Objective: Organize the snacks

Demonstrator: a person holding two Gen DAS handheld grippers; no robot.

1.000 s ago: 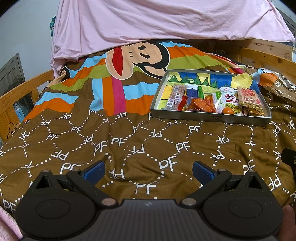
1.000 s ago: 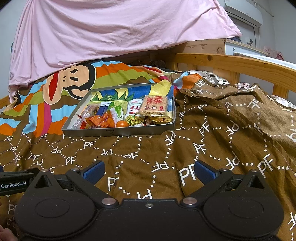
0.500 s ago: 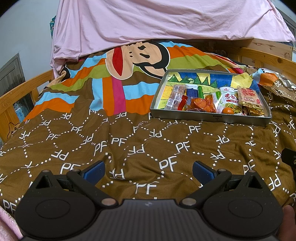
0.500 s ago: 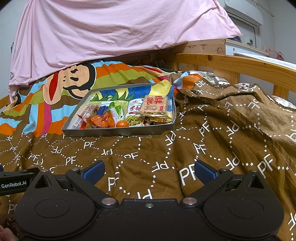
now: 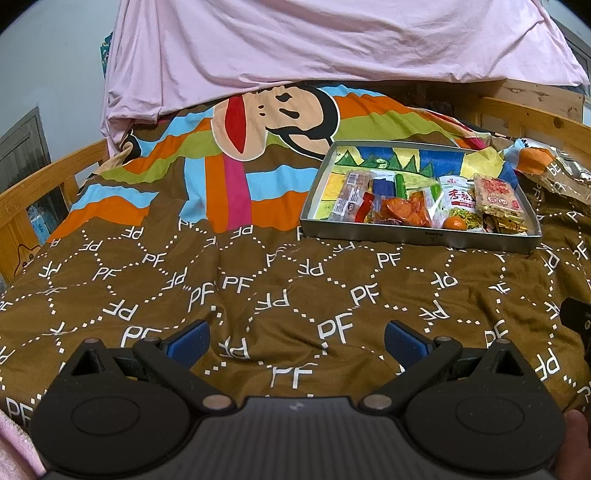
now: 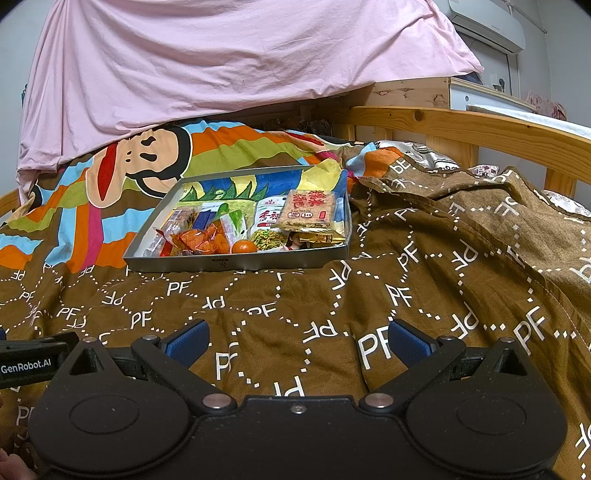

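Tongs (image 6: 295, 341) apart, "PF" quilt (image 6: 406, 295), "GenRobot.AI" tag (image 6: 26, 368)

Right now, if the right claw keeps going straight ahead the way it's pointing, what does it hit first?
Probably the brown PF-print quilt rising just ahead of the open right claw. The grey metal snack tray sits farther on and to its left, though depth is hard to judge.

Print on snack packets (image 5: 458, 201) in tray (image 5: 417, 236) too small to read; gold packet (image 6: 319, 236) ahead-left of right claw mostly buried under cracker pack (image 6: 308, 208); tray's near wall hides lower edges of packets; right gripper (image 5: 576, 325) cut by frame edge right of left claw, only dark corner showing; pink sheet (image 6: 221, 62) covers whatever lies beyond quilt (image 6: 461, 266); air conditioner (image 6: 487, 26) clipped at top.
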